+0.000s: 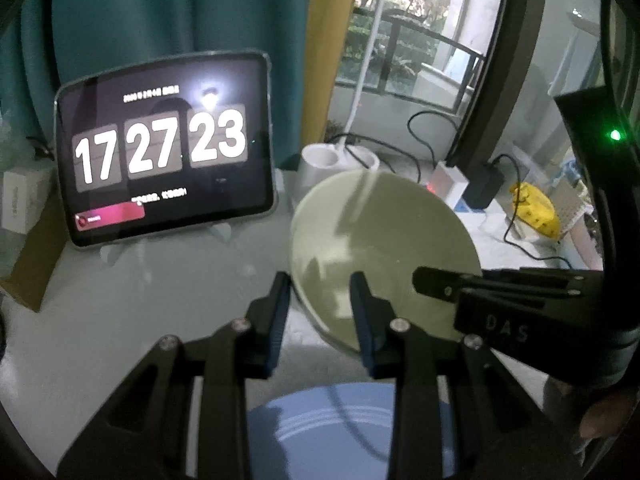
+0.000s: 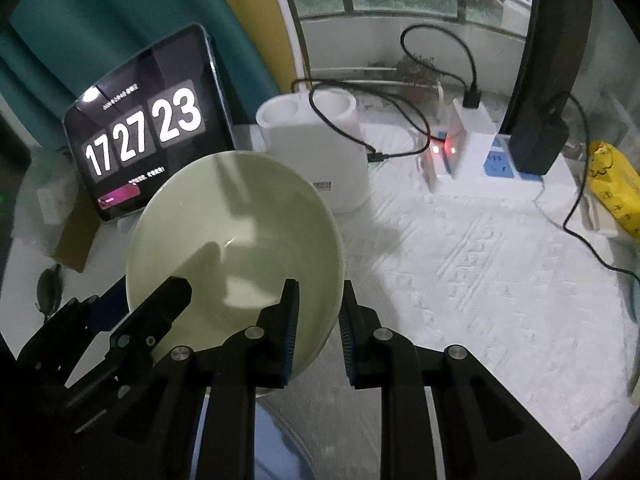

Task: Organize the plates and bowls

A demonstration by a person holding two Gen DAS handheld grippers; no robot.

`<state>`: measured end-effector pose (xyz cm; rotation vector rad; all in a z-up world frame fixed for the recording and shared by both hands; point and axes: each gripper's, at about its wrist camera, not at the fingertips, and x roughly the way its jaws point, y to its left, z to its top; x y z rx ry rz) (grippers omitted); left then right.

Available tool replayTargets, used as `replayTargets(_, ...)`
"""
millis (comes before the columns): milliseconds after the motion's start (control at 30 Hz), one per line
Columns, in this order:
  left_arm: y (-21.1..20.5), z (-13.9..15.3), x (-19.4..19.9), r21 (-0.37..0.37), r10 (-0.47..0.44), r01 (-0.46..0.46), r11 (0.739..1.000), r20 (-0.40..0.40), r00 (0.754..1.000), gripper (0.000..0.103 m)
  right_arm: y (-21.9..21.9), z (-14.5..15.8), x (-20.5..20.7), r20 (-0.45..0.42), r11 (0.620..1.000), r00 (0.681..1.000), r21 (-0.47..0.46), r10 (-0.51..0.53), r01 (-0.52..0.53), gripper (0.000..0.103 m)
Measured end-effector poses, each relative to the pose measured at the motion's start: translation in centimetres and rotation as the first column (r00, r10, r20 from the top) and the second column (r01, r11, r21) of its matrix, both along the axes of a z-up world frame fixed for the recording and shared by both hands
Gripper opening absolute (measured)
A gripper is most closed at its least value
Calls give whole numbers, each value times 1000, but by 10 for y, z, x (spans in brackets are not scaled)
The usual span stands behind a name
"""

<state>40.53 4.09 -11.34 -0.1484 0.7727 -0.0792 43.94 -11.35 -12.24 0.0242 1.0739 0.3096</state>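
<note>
A pale green bowl [image 2: 236, 248], tilted above the bench, is pinched at its rim by the right gripper [image 2: 318, 320], directly over a blue plate [image 1: 328, 428], while the left gripper [image 1: 320, 304] waits open beside its rim.

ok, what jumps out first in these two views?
The tablet propped at the back left, its flip clock glowing 17 27 23. Next, the pale green bowl held tilted mid-scene, its rim pinched in the right tool, with the left tool open at its other edge. A blue plate lies below it.
</note>
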Motion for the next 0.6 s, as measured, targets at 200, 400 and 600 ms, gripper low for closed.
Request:
replayTargets(200,-5,17,-19,-7,-8,8,1000,37,999,31,-5,18,-20,31,1000,1000,-1,4,-4,21)
replayTargets(400,-11,31,-33,-17,-16,17,1000,51,999,31,-12,35,-38,56,1000,998,6,-4,3,21)
replayTargets(600,-16,40,-50,-22,-20,21,1000,64,998,31,-19,47,-57,74,1000,997,6,0,-1,21)
